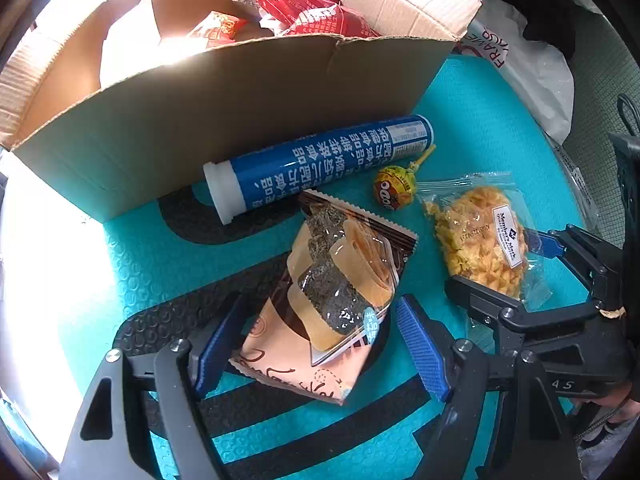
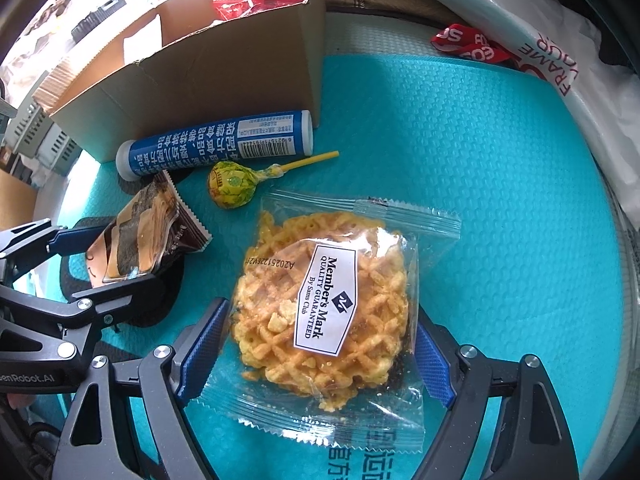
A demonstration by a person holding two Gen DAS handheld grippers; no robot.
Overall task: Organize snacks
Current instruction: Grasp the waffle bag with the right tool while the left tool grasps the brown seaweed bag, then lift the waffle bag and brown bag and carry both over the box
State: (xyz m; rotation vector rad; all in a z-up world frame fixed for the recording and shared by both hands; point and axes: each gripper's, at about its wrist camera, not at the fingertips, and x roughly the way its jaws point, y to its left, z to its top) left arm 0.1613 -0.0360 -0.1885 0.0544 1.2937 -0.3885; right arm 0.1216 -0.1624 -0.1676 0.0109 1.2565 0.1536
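Left wrist view, nearest first: the left gripper (image 1: 308, 344) pointed steeply down with its blue-padded jaws parted around a peach-and-brown plastic packet of seaweed-wrapped rolls (image 1: 332, 300), the pads standing apart from the wrapper, nothing gripped. Closing there could have pinched only the loose crinkled film, letting the packet slip or twist free on lifting.

Right wrist view: the right gripper (image 2: 316, 344) likewise straddled a clear plastic bag holding a round golden lattice cracker (image 2: 324, 308), jaws spread wide at the bag's two sides, not pressing it that I could tell. A hard squeeze might have crumbled the brittle cracker; crumbs already showed inside.

Both grippers worked close together over the teal embossed mat (image 2: 460, 152), so the two could have knocked together.

Just beyond lay a yellow-wrapped lollipop on a yellow stick (image 2: 232, 186), then a blue cylindrical tube with white caps (image 2: 216, 146) against the open brown cardboard box (image 1: 240, 92), which held red snack packets (image 1: 316, 12). The tube could have rolled if bumped.
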